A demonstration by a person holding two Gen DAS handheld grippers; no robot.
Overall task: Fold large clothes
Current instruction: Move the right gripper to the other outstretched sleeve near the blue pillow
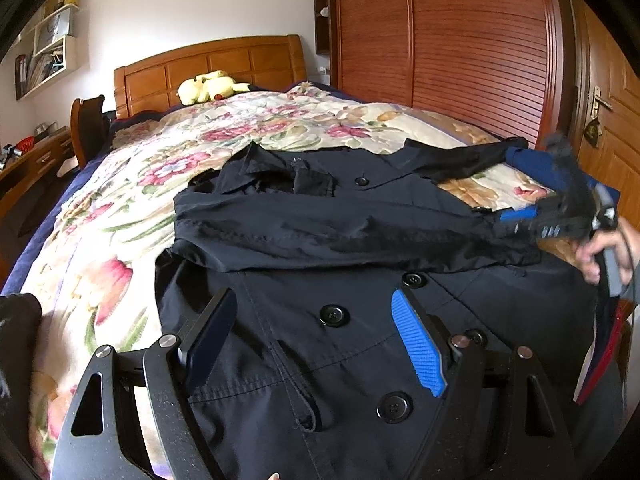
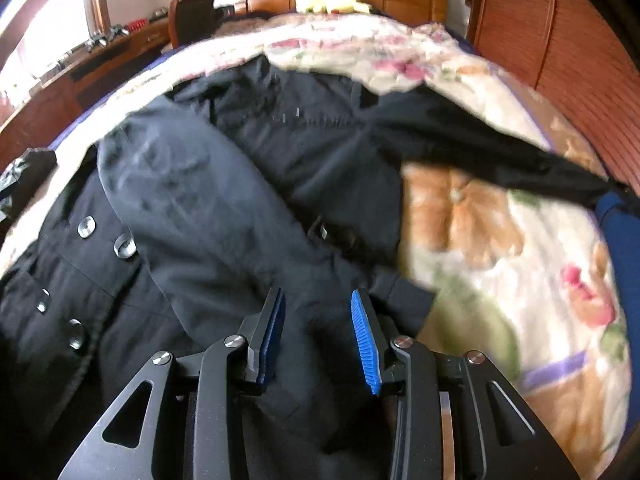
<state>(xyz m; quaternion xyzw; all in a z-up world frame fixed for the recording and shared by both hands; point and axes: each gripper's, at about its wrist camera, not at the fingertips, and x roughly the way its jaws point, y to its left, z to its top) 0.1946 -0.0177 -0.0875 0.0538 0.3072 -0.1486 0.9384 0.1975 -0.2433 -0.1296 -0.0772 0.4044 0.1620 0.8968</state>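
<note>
Left gripper (image 1: pixel 312 336) hangs low over the near part of the dark coat (image 1: pixel 320 232), its jaws spread wide with nothing between them, the blue pad (image 1: pixel 420 348) on one finger facing inward; beneath it lie the coat's front panel and big black buttons (image 1: pixel 332 315); the coat is spread lengthwise down the bed, collar toward the wooden headboard (image 1: pixel 208 68) and hem at the near edge, on a flowered bedspread (image 1: pixel 132 184); one sleeve is folded across the chest, the other stretches out toward the bed's right edge, by the slatted wardrobe (image 1: pixel 472 40); a yellow plush toy (image 1: pixel 208 86) sits at the head of the bed; a desk (image 1: pixel 28 168) stands off the left side. Right gripper (image 2: pixel 318 336), seen blurred at the right of the left view with a hand (image 1: pixel 600 252) around its handle, has its jaws partly apart, not clamped; in its own view the folded sleeve's cuff end lies under and between the fingers, and the pads are clear of the cloth on both sides, as far as the blur allows.
</note>
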